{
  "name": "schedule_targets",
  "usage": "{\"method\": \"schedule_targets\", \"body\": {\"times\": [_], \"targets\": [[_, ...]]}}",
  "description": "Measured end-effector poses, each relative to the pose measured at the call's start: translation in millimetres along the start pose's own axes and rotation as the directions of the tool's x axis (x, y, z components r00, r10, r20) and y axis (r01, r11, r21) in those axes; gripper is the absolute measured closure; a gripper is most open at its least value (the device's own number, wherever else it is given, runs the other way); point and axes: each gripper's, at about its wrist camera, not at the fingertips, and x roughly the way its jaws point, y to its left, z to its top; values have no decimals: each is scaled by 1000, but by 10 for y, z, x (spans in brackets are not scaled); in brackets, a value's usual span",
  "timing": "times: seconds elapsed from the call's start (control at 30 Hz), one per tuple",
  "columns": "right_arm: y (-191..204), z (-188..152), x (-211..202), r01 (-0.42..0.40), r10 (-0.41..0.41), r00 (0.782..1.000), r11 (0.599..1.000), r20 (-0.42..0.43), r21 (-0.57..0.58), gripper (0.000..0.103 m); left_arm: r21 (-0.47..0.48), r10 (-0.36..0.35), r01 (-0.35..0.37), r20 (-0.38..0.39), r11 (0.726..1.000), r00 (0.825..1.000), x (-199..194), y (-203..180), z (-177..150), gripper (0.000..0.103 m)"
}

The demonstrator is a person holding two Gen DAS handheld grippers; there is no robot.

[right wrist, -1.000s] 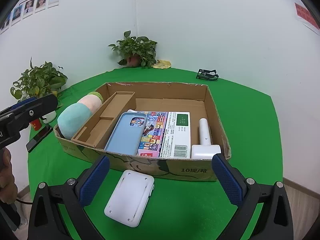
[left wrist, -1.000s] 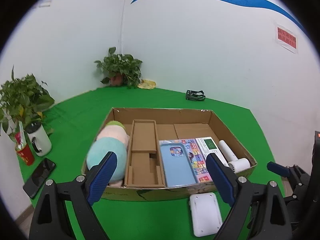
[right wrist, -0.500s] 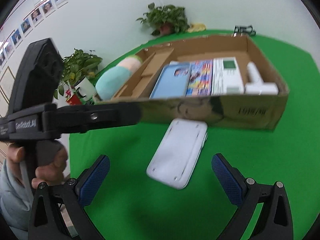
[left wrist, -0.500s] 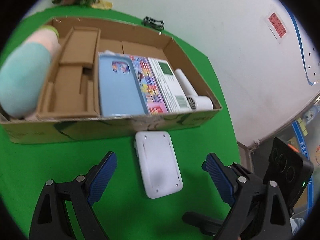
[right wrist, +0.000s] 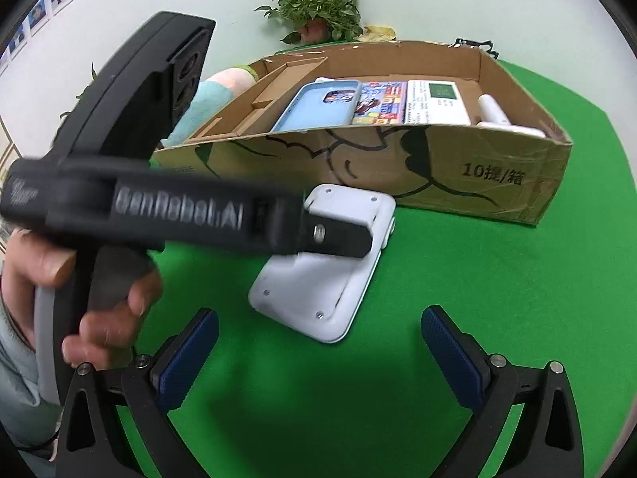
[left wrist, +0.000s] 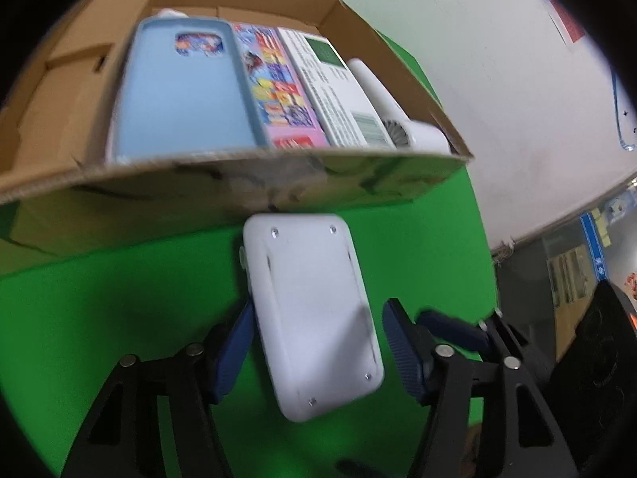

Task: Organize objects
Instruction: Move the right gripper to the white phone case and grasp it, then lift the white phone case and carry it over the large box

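Note:
A flat white device [left wrist: 310,310] lies face down on the green table just in front of the cardboard box [left wrist: 239,183]. My left gripper [left wrist: 316,346] points down over it with the device between its closing jaws; the left pad [left wrist: 235,342] is at its edge, while the right pad [left wrist: 398,350] stands a little off. In the right wrist view the left gripper [right wrist: 338,239] crosses over the white device [right wrist: 318,286], held by a person's hand [right wrist: 99,310]. My right gripper [right wrist: 318,358] hangs open and holds nothing, nearer than the device.
The box [right wrist: 398,167] holds a blue phone case [right wrist: 318,103], a colourful packet [right wrist: 378,103], a white packet [right wrist: 434,103], a white hair-dryer-like item [left wrist: 398,119] and a pastel plush [right wrist: 207,103]. A potted plant [right wrist: 318,12] stands behind.
The left gripper has sunk and tipped down onto the white device, and its jaws have narrowed around it. The right gripper has also come lower and tilted down.

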Motion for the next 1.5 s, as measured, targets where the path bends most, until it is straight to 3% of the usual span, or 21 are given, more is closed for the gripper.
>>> {"method": "schedule_targets", "body": {"times": [0.27,0.53,0.87,1.03,1.23,1.37,1.5], "targets": [[-115,28,50,56,-56,998,998,-10,-12,5,-36,-62,61,-8,997,998,51,-28,-126,48],[-23,111,231,57,-62,996,996,-61,-73,26,-56,-52,52,-1,997,999,92,-10,-84,63],[-36,70,211,123,-125,990,992,-67,-31,38,-53,-70,71,25,996,997,-47,-57,-188,75],[23,120,-94,148,-147,988,989,37,-25,39,13,-68,67,130,998,989,-402,-288,-173,76],[227,402,-611,181,-167,960,982,222,-43,39,118,-48,15,288,993,957,-998,-662,11,76],[347,599,-817,214,-180,931,974,319,-75,39,140,-23,-26,338,990,941,-1199,-780,167,76],[339,809,-848,200,-168,928,978,333,-64,39,150,9,-66,353,986,935,-1219,-795,361,76]]}}
